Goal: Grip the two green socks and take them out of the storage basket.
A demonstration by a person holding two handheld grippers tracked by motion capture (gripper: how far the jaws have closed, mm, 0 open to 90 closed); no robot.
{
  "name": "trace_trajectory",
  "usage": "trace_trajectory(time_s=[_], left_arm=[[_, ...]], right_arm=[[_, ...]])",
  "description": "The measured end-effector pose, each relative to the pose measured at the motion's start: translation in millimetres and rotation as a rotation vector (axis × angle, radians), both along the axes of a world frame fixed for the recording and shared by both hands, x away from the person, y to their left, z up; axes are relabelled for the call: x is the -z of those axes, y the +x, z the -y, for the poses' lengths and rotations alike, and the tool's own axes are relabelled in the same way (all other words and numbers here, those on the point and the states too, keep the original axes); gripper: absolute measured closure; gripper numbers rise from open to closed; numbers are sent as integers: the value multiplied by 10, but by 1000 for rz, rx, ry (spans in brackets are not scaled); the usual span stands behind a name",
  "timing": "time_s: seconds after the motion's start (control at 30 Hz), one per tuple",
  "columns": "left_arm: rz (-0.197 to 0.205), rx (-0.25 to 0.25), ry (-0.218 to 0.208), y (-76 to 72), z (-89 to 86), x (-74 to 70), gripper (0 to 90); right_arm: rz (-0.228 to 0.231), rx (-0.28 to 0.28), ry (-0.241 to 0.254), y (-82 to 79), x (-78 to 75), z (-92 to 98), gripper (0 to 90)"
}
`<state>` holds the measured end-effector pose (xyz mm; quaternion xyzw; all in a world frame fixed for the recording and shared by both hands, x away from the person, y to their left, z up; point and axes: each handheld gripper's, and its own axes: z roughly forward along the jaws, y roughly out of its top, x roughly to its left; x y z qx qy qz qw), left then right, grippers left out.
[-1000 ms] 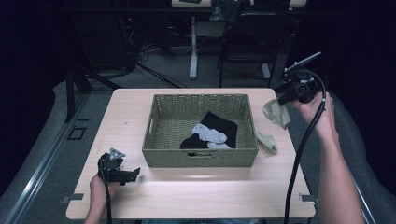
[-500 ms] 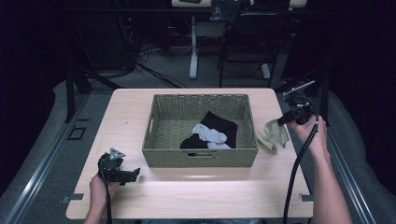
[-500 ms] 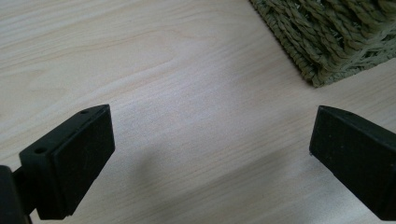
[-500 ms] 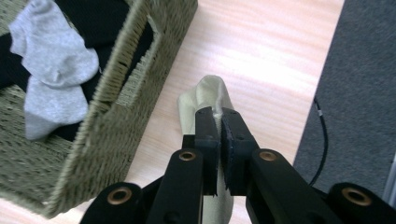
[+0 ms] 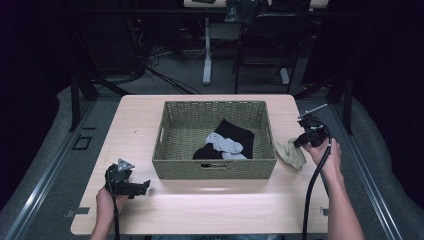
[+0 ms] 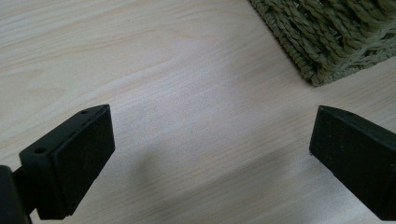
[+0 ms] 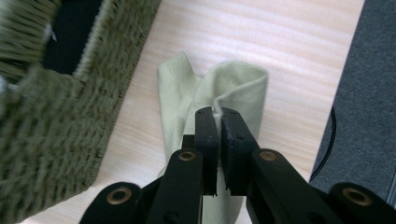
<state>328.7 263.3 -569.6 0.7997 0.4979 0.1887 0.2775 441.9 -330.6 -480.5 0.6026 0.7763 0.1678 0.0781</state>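
A pale green sock (image 5: 290, 151) lies on the table just right of the woven basket (image 5: 215, 167). My right gripper (image 5: 301, 141) is shut on a fold of the pale green sock (image 7: 219, 88), its jaws pinching the cloth. Inside the basket lie a black sock (image 5: 235, 132) and a grey sock (image 5: 225, 145). My left gripper (image 5: 142, 186) rests low over the table near the basket's front left corner, open, with bare wood between its fingers (image 6: 70, 158). A corner of the basket (image 6: 336, 37) shows at the top right of the left gripper view.
The light wooden table (image 5: 125, 125) has free room on its left side and along the front. Its right edge runs close to the sock, with grey floor (image 7: 369, 93) beyond. Chairs and desk legs stand in the dark behind.
My right gripper has come down from above the table's far right to the tabletop beside the basket, bringing the pale green sock down with it. The left gripper has not moved.
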Motion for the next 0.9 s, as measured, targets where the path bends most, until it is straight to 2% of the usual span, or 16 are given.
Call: trace_trajectory(time_s=[0.33, 0.37, 0.43, 0.5, 0.53, 0.73, 0.9], left_arm=[[-1, -1, 1, 0, 4, 2, 2], [-1, -1, 1, 0, 3, 1, 2], [-2, -1, 2, 0, 1, 1, 2], [0, -1, 1, 1, -1, 2, 2], [1, -1, 1, 1, -1, 1, 2], [1, -2, -1, -2, 4, -1, 2], [0, -1, 1, -1, 1, -1, 2]], right_arm=[[-29, 39, 10, 41, 347, 89, 850], [-23, 47, 23, 40, 375, 92, 836], [-27, 45, 20, 41, 387, 105, 792], [-7, 58, 23, 19, 376, 106, 734], [-5, 46, 21, 10, 343, 119, 685], [71, 30, 45, -114, 125, 128, 475], [115, -2, 61, -270, -52, 109, 348]])
